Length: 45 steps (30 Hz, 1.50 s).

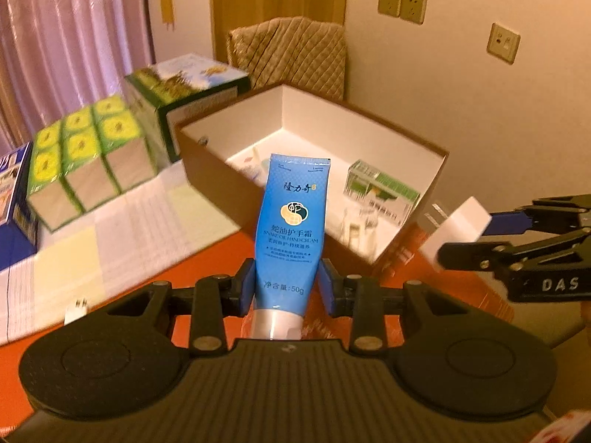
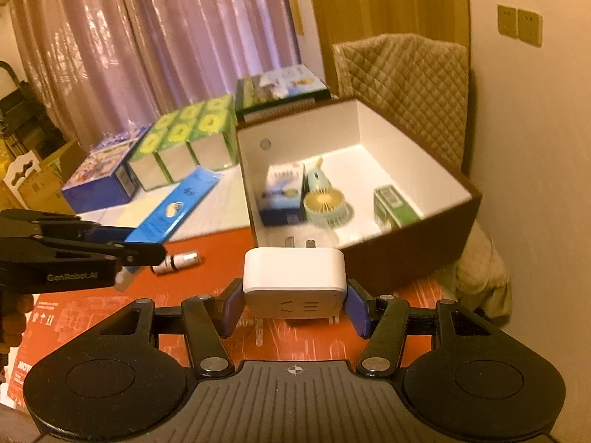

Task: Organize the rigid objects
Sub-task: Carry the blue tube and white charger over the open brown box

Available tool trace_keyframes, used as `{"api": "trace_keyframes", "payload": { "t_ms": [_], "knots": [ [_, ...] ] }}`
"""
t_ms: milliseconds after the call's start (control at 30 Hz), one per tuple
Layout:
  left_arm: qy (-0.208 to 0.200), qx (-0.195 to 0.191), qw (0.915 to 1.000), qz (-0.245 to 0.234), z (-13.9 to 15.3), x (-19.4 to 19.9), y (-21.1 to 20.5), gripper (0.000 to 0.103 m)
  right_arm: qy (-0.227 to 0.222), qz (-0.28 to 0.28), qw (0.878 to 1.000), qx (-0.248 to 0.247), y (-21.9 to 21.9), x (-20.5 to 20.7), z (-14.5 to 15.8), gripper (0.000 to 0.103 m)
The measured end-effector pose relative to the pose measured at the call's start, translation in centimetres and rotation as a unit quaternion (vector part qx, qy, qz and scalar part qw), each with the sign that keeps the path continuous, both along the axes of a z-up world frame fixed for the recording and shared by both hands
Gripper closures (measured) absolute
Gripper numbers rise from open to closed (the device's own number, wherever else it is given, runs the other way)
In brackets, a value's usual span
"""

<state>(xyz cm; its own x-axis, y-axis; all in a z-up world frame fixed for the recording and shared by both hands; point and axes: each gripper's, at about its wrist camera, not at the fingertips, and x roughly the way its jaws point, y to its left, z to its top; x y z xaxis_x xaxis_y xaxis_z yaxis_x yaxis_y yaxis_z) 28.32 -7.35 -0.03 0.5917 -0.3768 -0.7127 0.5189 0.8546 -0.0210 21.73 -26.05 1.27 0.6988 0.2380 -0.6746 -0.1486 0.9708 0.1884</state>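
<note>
My left gripper [image 1: 286,288] is shut on a blue hand cream tube [image 1: 291,221], cap toward the camera, held above the orange table in front of the open brown box [image 1: 207,170]. My right gripper [image 2: 295,304] is shut on a white plug adapter [image 2: 294,278], held just before the box's near wall [image 2: 388,262]. The adapter [image 1: 456,227] and right gripper [image 1: 476,236] show at the right of the left wrist view. The tube [image 2: 173,206] and the left gripper [image 2: 147,243] show at the left of the right wrist view. Inside the box lie a green carton [image 2: 393,205], a mint fan [image 2: 327,203] and a white-blue carton [image 2: 282,193].
Green-yellow tissue packs [image 1: 88,158] and a green printed box [image 1: 184,88] stand left of the brown box, with a blue box [image 2: 99,177] beyond. A small white cylinder [image 2: 179,260] lies on the orange table. A quilted chair [image 2: 406,85] and the wall stand behind.
</note>
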Motion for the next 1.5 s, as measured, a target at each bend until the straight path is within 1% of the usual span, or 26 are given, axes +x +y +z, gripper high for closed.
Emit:
{"api": "trace_keyframes", "payload": {
  "t_ms": [167,333,467,667,900,1100,1333,1500],
  "knots": [
    [-0.014,-0.004,0.9999,-0.009,0.6,1.4,-2.6,0.072,-0.015,0.008,1.0,-0.003,-0.7,2.1,0.8,0.049],
    [-0.018,-0.006,0.9997,-0.012,0.9,3.5,-5.2,0.072,-0.02,0.014,1.0,-0.005,-2.2,5.0,0.9,0.049],
    [-0.012,-0.007,0.9999,-0.008,0.6,5.6,-7.3,0.072,-0.019,0.022,1.0,-0.012,-3.4,7.6,0.7,0.049],
    [-0.002,0.002,1.0,0.007,-0.3,9.5,-10.1,0.072,-0.015,0.039,0.999,-0.025,-4.8,12.1,0.2,0.049],
    [0.016,0.021,0.9992,0.031,-1.9,14.4,-11.9,0.072,-0.01,0.063,0.997,-0.05,-5.7,17.4,-1.2,0.049],
    [0.03,0.041,0.9978,0.043,-3.5,17.8,-13.2,0.072,0.009,0.073,0.995,-0.071,-6.6,21.4,-3.1,0.049],
    [0.042,0.062,0.9965,0.038,-5.2,20.5,-14.9,0.072,0.03,0.077,0.993,-0.081,-7.2,24.4,-4.8,0.049],
    [0.054,0.065,0.9956,0.039,-6.3,22.0,-15.3,0.071,0.041,0.078,0.992,-0.087,-7.3,25.9,-5.7,0.049]
  ]
}}
